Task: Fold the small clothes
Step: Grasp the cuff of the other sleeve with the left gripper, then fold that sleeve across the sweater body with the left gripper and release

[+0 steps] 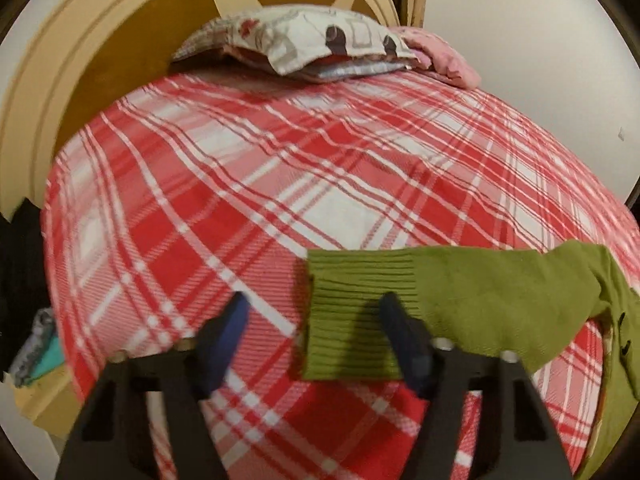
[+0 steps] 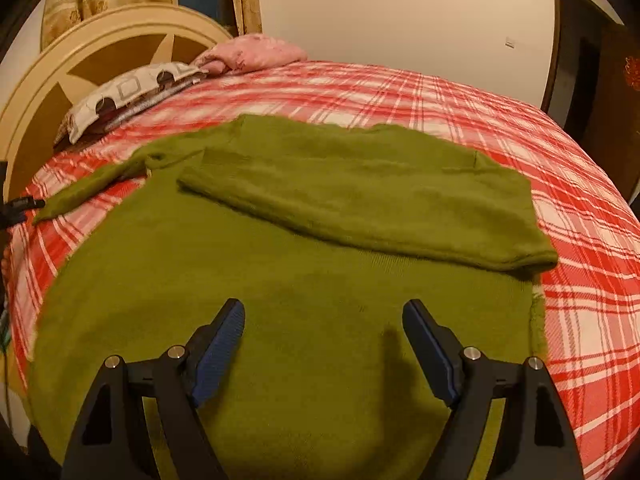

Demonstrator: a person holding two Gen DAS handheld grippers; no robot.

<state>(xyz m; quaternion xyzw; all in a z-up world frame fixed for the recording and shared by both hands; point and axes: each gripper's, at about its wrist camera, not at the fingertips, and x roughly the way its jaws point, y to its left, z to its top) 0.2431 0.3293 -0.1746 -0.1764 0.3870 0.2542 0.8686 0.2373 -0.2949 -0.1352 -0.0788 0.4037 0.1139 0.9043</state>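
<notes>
A green knit sweater (image 2: 280,320) lies flat on the red plaid bed (image 2: 580,240). One sleeve (image 2: 360,200) is folded across its chest, and the other sleeve (image 2: 88,188) stretches out to the left. In the left wrist view that outstretched sleeve's ribbed cuff (image 1: 348,316) lies partly between the jaws of my left gripper (image 1: 314,312). The right finger sits over the cuff. The left finger stands clear of it over bare sheet, so the gripper is open. My right gripper (image 2: 324,316) hovers wide open over the sweater's lower body with nothing between its fingers.
A patterned pillow (image 1: 304,44) and a pink cloth (image 1: 444,56) lie at the head of the bed against the round wooden headboard (image 1: 120,40). A white wall runs behind the bed, a dark door (image 2: 592,80) stands far right, and the bed's left edge (image 1: 56,280) drops off.
</notes>
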